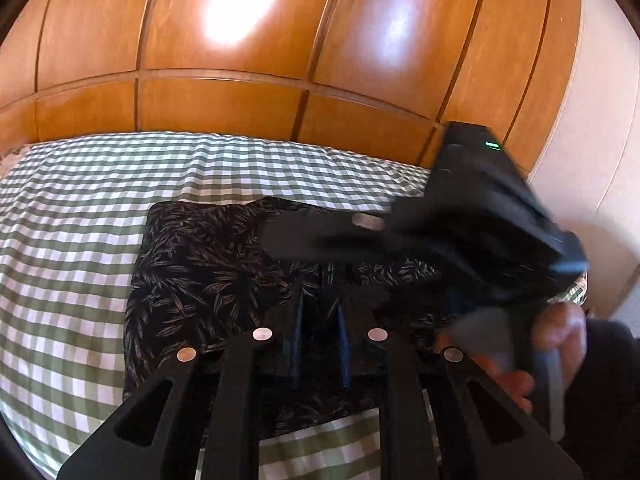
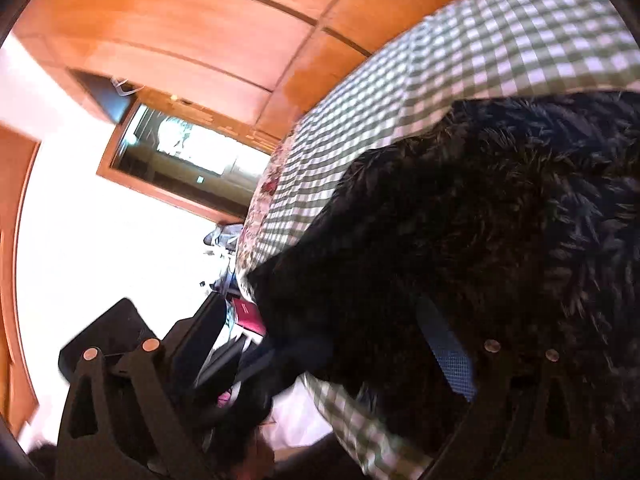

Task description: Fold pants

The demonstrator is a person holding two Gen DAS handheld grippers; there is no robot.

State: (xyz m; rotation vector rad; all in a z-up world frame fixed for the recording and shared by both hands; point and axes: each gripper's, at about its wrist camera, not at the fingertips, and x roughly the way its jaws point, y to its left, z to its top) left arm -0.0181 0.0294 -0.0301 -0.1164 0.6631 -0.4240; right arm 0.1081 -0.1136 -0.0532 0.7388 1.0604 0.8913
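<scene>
Dark leaf-print pants [image 1: 200, 272] lie partly folded on a bed with a green-and-white checked sheet [image 1: 60, 240]. My left gripper [image 1: 320, 304] hangs low over their near part. Its blue pads stand almost together, and a ridge of the cloth bunches at the tips. A blurred finger [image 1: 304, 236] of my right gripper reaches in from the right over the pants, with a hand [image 1: 560, 336] holding that tool. In the right wrist view the right gripper [image 2: 320, 344] stands wide open. An edge of the pants [image 2: 500, 220] lies loose between its jaws, touching neither pad.
Glossy wooden wardrobe panels [image 1: 240, 40] rise behind the bed. The right wrist view is rolled and shows a wood-framed window [image 2: 180, 152], a bright wall, and clutter on the floor [image 2: 248, 312] by the bed's edge.
</scene>
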